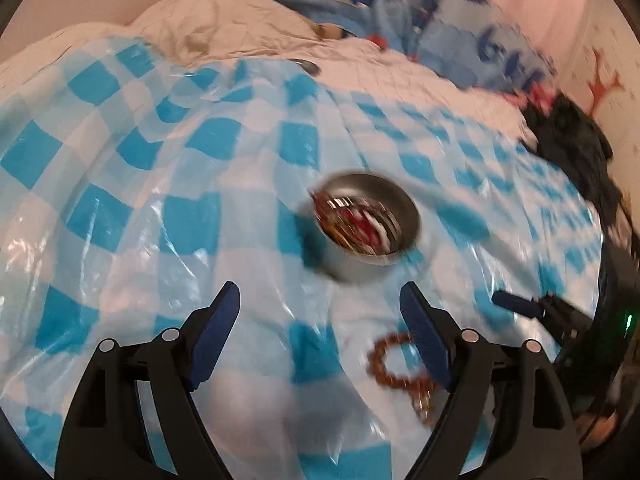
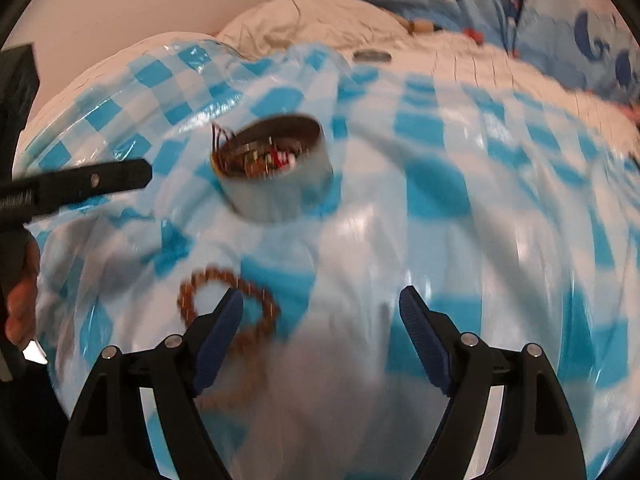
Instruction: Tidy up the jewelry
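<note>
A round metal tin (image 1: 370,226) holding several pieces of jewelry stands on a blue-and-white checked plastic sheet (image 1: 160,184); it also shows in the right wrist view (image 2: 276,172). A brown beaded bracelet (image 1: 394,364) lies on the sheet near my left gripper's right finger, and in the right wrist view (image 2: 228,300) it lies partly behind the left finger. My left gripper (image 1: 320,304) is open and empty, just short of the tin. My right gripper (image 2: 322,308) is open and empty, to the right of the bracelet. The left gripper's finger (image 2: 100,180) reaches in at the tin's left.
The sheet covers a bed with a white duvet (image 1: 224,20) and blue whale-print bedding (image 2: 540,12) at the back. A small metal lid (image 2: 372,56) lies on the duvet beyond the sheet. Dark clothing (image 1: 576,148) sits at the right edge.
</note>
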Tool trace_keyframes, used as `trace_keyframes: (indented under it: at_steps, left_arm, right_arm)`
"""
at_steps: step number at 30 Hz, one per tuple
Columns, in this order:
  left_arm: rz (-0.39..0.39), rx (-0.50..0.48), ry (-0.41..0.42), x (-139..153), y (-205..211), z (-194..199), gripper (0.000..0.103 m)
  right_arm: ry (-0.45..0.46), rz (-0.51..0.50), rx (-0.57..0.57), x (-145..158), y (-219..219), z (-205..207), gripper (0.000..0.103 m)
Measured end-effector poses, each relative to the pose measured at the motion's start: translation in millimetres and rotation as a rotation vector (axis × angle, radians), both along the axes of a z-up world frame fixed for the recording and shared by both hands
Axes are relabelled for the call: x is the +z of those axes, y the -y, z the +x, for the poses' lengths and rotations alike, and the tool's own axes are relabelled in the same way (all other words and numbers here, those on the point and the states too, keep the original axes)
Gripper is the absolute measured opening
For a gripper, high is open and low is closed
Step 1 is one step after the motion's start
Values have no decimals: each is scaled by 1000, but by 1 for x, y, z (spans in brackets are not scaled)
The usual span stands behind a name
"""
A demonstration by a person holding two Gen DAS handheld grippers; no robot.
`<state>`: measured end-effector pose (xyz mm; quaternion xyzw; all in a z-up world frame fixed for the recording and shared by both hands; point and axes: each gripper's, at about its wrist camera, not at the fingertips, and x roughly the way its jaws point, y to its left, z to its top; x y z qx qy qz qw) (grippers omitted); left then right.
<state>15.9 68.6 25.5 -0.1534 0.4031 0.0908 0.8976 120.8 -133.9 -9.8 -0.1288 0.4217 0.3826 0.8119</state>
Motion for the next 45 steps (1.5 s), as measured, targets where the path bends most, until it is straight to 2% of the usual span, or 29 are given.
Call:
trace_keyframes:
  at_steps: [4,8,10,15,20,23,27,31,36,37,40,42,45]
  left_arm:
    - [44,-131,-8,-11,33,4,78]
    - [39,-168,-37,-24,49,17,77]
    - [47,-165,-57,-29,52,23,71]
    - [103,-205,-137,-45,61,33,40]
    - [148,-271,-155,-50,75,34,27]
    - [155,-284,-176,-51,74,35,10]
    - [118,-284,-158,-42,66,29,9]
    - [81,-238,-76,-19,50,19,9]
    - [46,-195,-4,1,32,10,9]
    - [45,-190,1,4,30,10,9]
    - [36,-182,21,10,27,9,9]
    - [34,-177,31,12,26,10,9]
    - [31,-172,39,15,24,10,9]
  right_arm:
    - [9,-23,-25,-2,10,-8,77]
    - [-1,-68,-22,-9,18,-14,77]
    - [11,-79,-13,-10,18,-18,77]
    - [13,-72,22,-9,14,-23,77]
    - [-11,-34,66,-4,13,-28,77]
    - [-37,-10,114,-4,9,-34,77]
    - [-64,20,143,-6,3,-40,77]
    - [-60,39,148,-7,-4,-44,77]
    - [-18,-3,168,-14,-17,-53,77]
    - [-11,-12,171,-16,-19,-55,75]
    - [-7,-16,192,-15,-20,-56,52]
    - [-14,-17,203,-16,-20,-55,25]
    - [-51,4,200,-16,-18,-50,17]
